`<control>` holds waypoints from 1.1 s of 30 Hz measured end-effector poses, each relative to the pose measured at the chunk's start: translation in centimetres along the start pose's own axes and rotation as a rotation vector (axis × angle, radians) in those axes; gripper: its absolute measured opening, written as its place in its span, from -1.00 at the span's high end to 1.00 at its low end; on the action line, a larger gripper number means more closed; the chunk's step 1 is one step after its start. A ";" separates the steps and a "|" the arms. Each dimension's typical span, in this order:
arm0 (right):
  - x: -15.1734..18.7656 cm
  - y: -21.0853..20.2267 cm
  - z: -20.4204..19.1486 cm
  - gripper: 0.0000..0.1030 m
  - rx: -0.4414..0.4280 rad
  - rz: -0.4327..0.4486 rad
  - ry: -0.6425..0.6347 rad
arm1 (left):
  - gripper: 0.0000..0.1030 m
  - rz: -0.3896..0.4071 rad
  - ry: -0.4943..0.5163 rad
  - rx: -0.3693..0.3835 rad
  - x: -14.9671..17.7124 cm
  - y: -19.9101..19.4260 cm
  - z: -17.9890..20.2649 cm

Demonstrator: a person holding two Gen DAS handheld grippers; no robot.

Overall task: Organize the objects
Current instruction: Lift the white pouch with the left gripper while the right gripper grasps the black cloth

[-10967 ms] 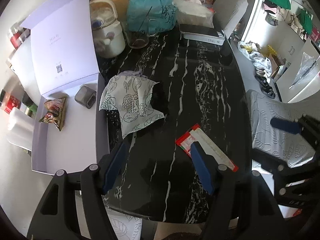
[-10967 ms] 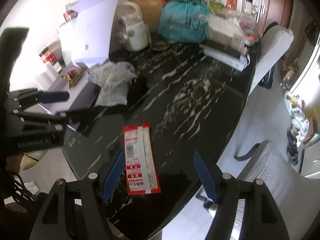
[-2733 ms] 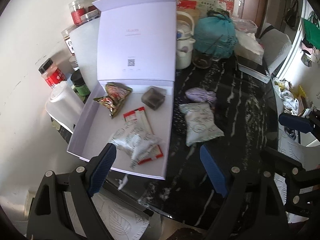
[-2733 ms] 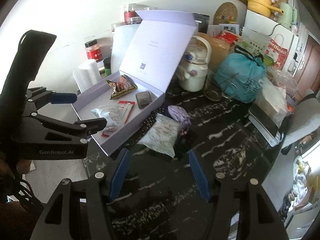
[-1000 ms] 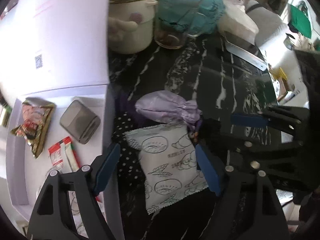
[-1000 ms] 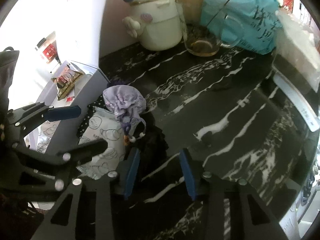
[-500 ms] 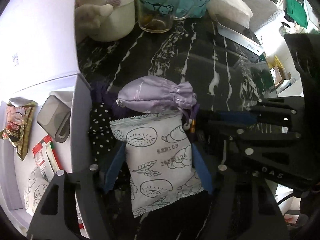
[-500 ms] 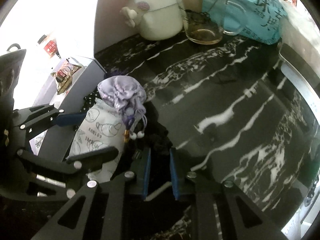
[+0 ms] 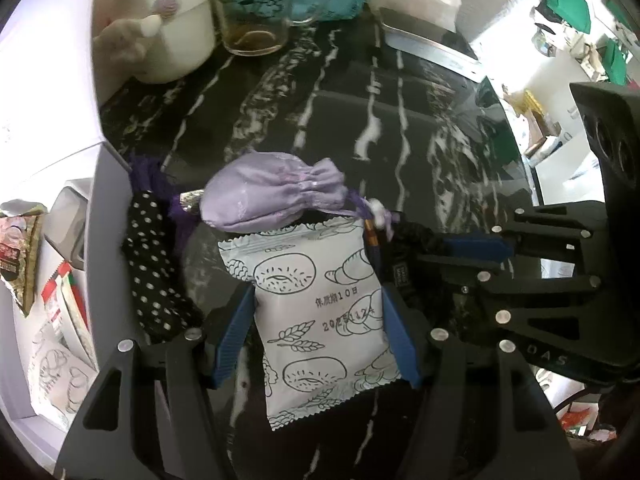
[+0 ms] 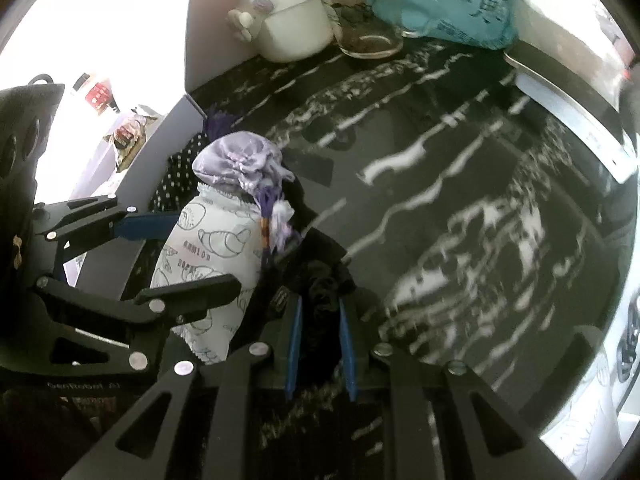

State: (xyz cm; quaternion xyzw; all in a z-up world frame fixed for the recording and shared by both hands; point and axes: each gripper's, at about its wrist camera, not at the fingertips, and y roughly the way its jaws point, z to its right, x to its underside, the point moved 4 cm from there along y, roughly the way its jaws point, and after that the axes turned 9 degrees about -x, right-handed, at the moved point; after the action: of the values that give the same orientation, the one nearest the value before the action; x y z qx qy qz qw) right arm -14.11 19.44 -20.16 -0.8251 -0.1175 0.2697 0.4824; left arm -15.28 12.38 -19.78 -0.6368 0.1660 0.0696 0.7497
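A white snack packet printed with pastries lies on the black marble table. My left gripper has its blue pads against both sides of the packet. A lilac drawstring pouch rests on the packet's far end. My right gripper is shut on a black fabric item just right of the packet. The pouch also shows in the right wrist view. The open lilac box stands at the left, with snack packs inside.
A black polka-dot cloth lies against the box wall. At the back stand a white pot, a glass cup, a teal bag and a flat grey device.
Both grippers moved in and down from above the table. The left closed its pads onto the snack packet. The right narrowed and closed on the black fabric item.
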 end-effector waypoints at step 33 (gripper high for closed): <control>11.1 -4.7 -0.6 0.45 0.098 0.059 0.164 | -0.47 0.007 -0.032 0.041 7.0 -4.2 3.7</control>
State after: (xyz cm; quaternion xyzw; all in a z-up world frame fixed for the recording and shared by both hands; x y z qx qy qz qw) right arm -4.32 26.44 -19.61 -0.8230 -0.0397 0.2206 0.5220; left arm -6.80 14.53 -17.72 -0.6195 0.1576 0.0791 0.7649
